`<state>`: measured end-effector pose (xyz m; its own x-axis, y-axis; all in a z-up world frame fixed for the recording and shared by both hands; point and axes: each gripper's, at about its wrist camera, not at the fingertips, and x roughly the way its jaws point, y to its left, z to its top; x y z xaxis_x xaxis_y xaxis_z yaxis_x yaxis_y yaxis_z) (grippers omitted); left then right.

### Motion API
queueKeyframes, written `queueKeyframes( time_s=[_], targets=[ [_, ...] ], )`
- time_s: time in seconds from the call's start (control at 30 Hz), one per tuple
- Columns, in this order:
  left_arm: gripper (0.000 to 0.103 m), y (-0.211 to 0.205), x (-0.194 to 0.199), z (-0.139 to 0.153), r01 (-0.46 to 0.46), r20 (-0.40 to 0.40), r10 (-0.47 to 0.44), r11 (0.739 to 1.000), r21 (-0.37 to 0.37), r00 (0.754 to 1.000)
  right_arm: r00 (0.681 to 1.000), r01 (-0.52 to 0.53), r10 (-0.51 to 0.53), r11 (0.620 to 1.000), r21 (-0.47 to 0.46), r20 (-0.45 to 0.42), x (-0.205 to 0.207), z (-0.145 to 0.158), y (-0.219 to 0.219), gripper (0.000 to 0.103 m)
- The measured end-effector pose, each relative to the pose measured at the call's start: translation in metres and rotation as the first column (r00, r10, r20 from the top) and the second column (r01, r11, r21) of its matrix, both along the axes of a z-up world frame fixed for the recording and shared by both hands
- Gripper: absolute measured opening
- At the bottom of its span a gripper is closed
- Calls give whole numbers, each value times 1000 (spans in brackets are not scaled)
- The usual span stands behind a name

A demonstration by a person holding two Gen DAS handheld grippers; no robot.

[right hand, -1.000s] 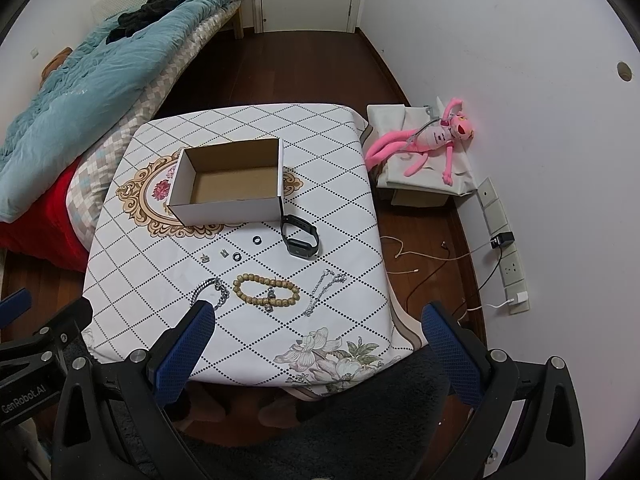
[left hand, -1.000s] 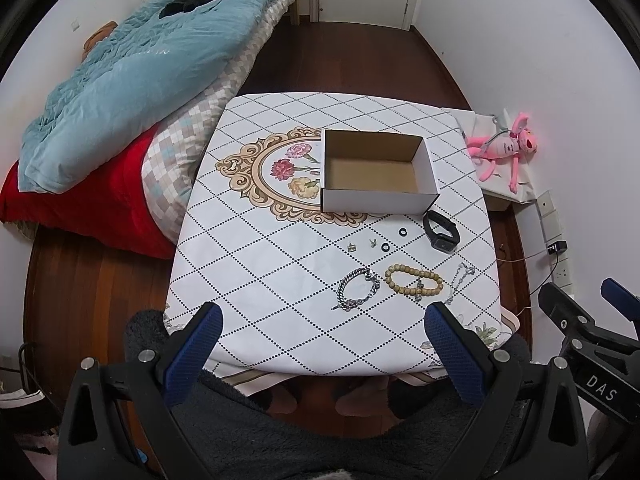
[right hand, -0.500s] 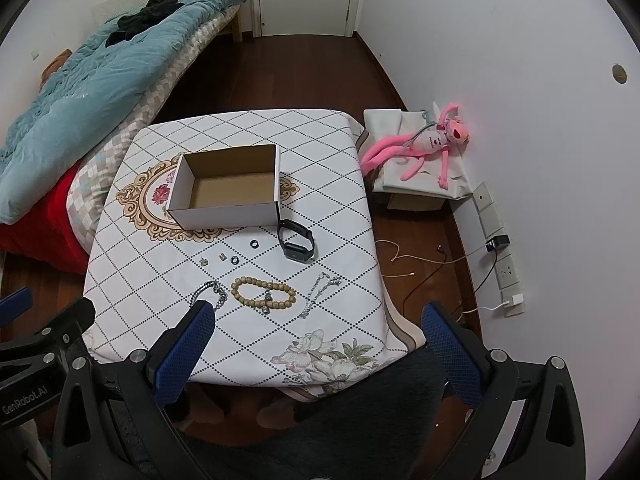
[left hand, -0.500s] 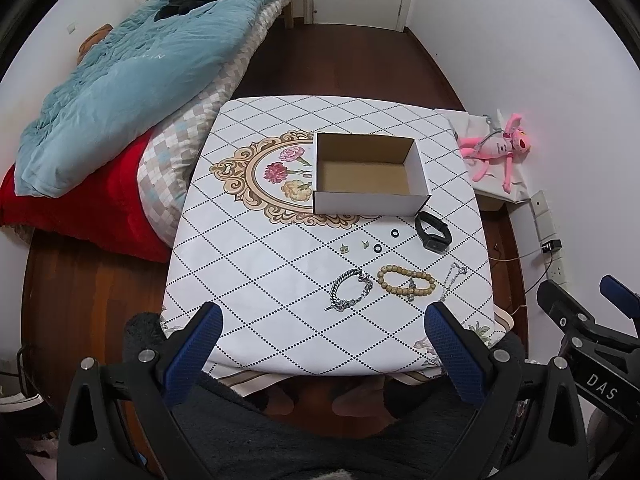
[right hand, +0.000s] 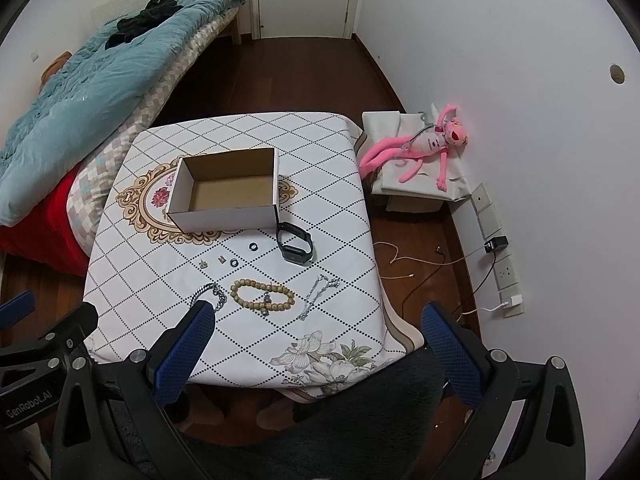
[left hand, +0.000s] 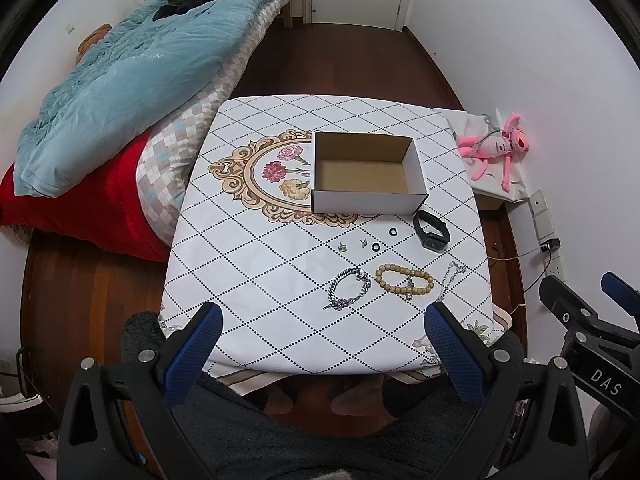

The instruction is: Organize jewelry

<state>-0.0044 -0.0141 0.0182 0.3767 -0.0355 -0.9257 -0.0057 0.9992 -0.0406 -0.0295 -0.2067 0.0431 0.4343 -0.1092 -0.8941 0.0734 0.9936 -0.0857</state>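
The wooden bead bracelet lies near the tabletop's front edge, between a silver chain-link bracelet and a thin silver chain, short of the empty white cardboard box. Both tongs, left and right, hang wide open, empty. Best descend squarely and pinch across one strand.

Left gripper spread wide, empty; right gripper likewise, side by side

White walls, wood floor, bed
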Motion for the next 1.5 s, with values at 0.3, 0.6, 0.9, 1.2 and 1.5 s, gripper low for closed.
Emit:
queueKeyframes(
  time_s=[0.3,0.6,0.9,1.2,1.5],
  targets=[
    [103,0,0,0,0,-1,0,1000,-1,1000,1000,-1,1,1000,-1,3,-1,1,-1,103],
    [103,-3,-2,-1,1,7,-1,1000,-6,1000,1000,0,0,1000,-1,7,-1,2,-2,103],
    [103,0,34,-40,-21,50,18,998,62,999,996,78,-77,997,22,-35,27,-31,-30,103],
    [95,5,58,-133,-8,-79,14,997,78,997,969,182,-161,978,101,-186,50,-152,-68,81],
    [86,14,73,-195,-46,-173,63,994,97,983,939,301,-251,930,212,-233,68,-229,-97,73]
  ],
)
